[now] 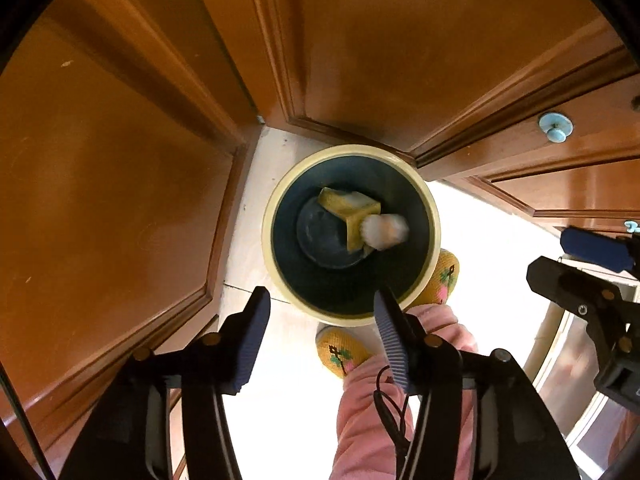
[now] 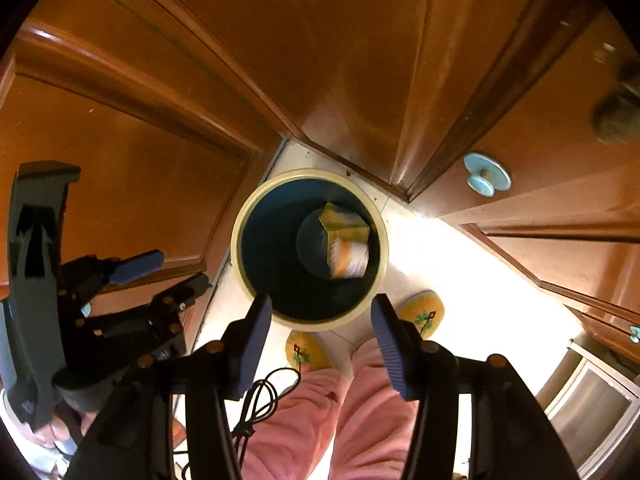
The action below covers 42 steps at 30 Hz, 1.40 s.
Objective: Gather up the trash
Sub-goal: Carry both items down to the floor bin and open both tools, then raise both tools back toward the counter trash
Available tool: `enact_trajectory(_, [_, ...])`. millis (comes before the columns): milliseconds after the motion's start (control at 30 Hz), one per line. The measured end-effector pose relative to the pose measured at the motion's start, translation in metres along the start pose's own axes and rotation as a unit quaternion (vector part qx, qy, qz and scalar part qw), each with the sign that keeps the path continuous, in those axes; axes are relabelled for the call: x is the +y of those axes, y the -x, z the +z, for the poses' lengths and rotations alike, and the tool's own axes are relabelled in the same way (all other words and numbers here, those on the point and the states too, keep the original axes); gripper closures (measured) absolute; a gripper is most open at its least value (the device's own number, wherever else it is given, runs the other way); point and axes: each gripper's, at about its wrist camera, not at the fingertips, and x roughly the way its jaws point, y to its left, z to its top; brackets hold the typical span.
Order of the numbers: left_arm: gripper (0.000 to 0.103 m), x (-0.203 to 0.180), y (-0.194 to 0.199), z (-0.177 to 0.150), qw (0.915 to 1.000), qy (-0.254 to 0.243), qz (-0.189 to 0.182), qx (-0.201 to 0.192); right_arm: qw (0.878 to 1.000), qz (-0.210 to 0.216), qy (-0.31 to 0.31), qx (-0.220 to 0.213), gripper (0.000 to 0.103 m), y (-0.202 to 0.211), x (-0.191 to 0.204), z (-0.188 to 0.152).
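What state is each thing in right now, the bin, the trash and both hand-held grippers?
Bin: upright on the floor, no lid.
Yellow box: inside the bin.
White piece: inside the bin, blurred.
Left hand-held gripper: open, nothing between its fingers.
Right hand-held gripper: open, nothing between its fingers.

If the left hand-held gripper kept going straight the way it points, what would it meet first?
Probably the near rim of the trash bin, or just inside its mouth. The left hand-held gripper is open and empty above it; depth is unclear.
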Motion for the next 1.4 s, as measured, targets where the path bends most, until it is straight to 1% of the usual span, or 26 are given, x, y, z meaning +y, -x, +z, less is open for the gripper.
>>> enact_trajectory(167, [0.049,0.005,0.035,-0.012,0.9995,0.017,0.021,-0.014,1.0,0.008,-0.008,0.0,0.051,0.029,-0.001,-0.014])
enact_trajectory(367, [0.049,0.009,0.095,-0.026,0.9988,0.022,0.018,-0.039,1.0,0.008,-0.01,-0.018,0.051,0.081,0.007,-0.032])
enact_trajectory(500, [0.049,0.007,0.147,-0.035,0.9981,0.012,0.015,-0.058,0.999,0.012,-0.008,-0.032,0.051,0.119,0.012,-0.04])
enact_trajectory(633, [0.049,0.008,0.205,-0.043,0.9963,0.009,0.016,-0.084,0.998,0.016,-0.005,-0.058,0.051,0.173,0.024,-0.05])
enact_trajectory(733, [0.049,0.008,0.251,-0.045,0.9933,0.012,0.01,-0.114,0.996,0.018,0.002,-0.083,0.051,0.218,0.033,-0.055])
enact_trajectory(833, [0.048,0.007,0.297,-0.048,0.9885,0.018,0.004,-0.15,0.993,0.017,0.01,-0.118,0.051,0.258,0.042,-0.058])
enact_trajectory(900, [0.044,0.006,0.328,-0.049,0.9839,0.019,0.004,-0.178,0.989,0.009,0.016,-0.146,0.051,0.284,0.048,-0.059])
enact_trajectory(933, [0.039,0.006,0.341,-0.049,0.9814,0.019,0.007,-0.191,0.987,0.006,0.018,-0.159,0.051,0.297,0.051,-0.06])
enact_trajectory(967, [0.036,0.005,0.352,-0.047,0.9791,0.018,0.01,-0.203,0.985,0.003,0.019,-0.17,0.051,0.304,0.053,-0.06])
enact_trajectory(1000, [0.036,0.005,0.364,-0.047,0.9763,0.015,0.012,-0.216,0.983,-0.002,0.02,-0.181,0.051,0.313,0.055,-0.061])
enact_trajectory(1100, [0.036,0.0,0.395,-0.045,0.9684,0.008,0.017,-0.249,0.977,-0.011,0.015,-0.214,0.051,0.338,0.056,-0.063])
enact_trajectory(1200, [0.036,-0.004,0.424,-0.041,0.9595,-0.002,0.011,-0.281,0.969,-0.016,0.007,-0.247,0.051,0.365,0.055,-0.069])
enact_trajectory(1267, [0.036,-0.009,0.441,-0.038,0.9536,-0.011,0.007,-0.301,0.964,-0.021,0.0,-0.266,0.051,0.374,0.048,-0.067])
enact_trajectory(1400, [0.034,-0.023,0.462,-0.03,0.9435,-0.029,0.008,-0.33,0.956,-0.028,-0.015,-0.292,0.051,0.397,0.038,-0.063])
